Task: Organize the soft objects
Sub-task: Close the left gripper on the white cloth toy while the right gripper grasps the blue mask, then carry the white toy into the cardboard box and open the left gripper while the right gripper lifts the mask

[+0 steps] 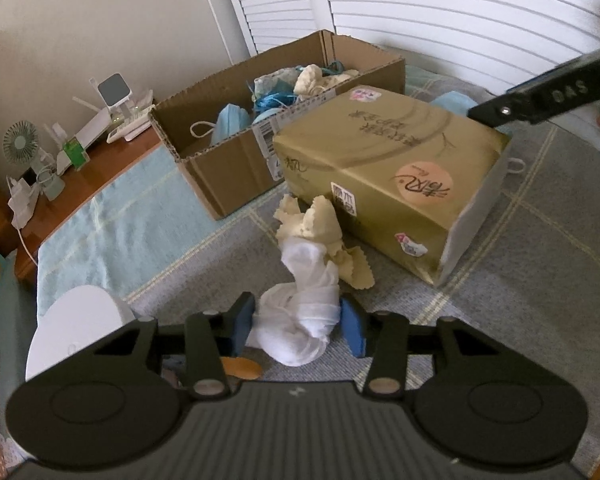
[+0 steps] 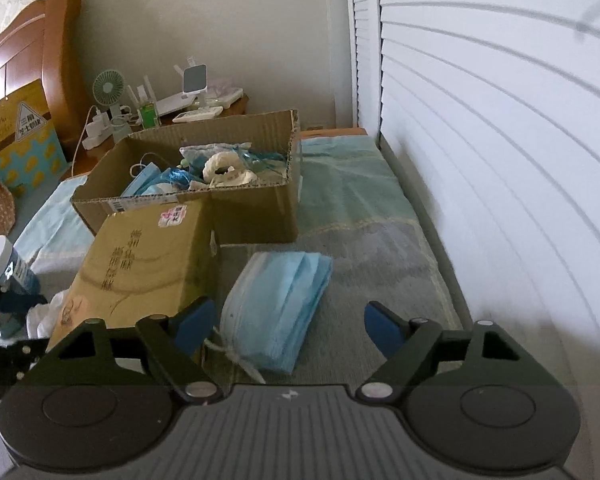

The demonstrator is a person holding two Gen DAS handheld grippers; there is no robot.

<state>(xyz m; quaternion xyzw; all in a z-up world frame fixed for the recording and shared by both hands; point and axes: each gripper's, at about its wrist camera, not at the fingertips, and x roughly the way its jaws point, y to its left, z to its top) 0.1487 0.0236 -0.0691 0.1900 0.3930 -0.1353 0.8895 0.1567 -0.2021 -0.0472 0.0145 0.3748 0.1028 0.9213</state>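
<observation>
Left tongs [image 1: 297,326] clamp a white cloth [image 1: 300,320] on the bed [image 1: 520,280]; right tongs [image 2: 288,326] gape over a stack of blue face masks [image 2: 276,308].

In the left wrist view, low in the middle of the frame, the blue pads [image 1: 354,330] press both sides of the knotted white cloth, which touches a cream cloth [image 1: 316,232] lying against a gold box [image 1: 380,168]. Behind it, at upper centre, an open cardboard box [image 1: 228,168] holds masks, blue ribbon and more cream cloth. In the right wrist view the masks lie at lower centre on the bedcover, just beside the gold box, between the spread pads, which do not touch them. A nightstand [image 2: 96,148] stands at upper left.
</observation>
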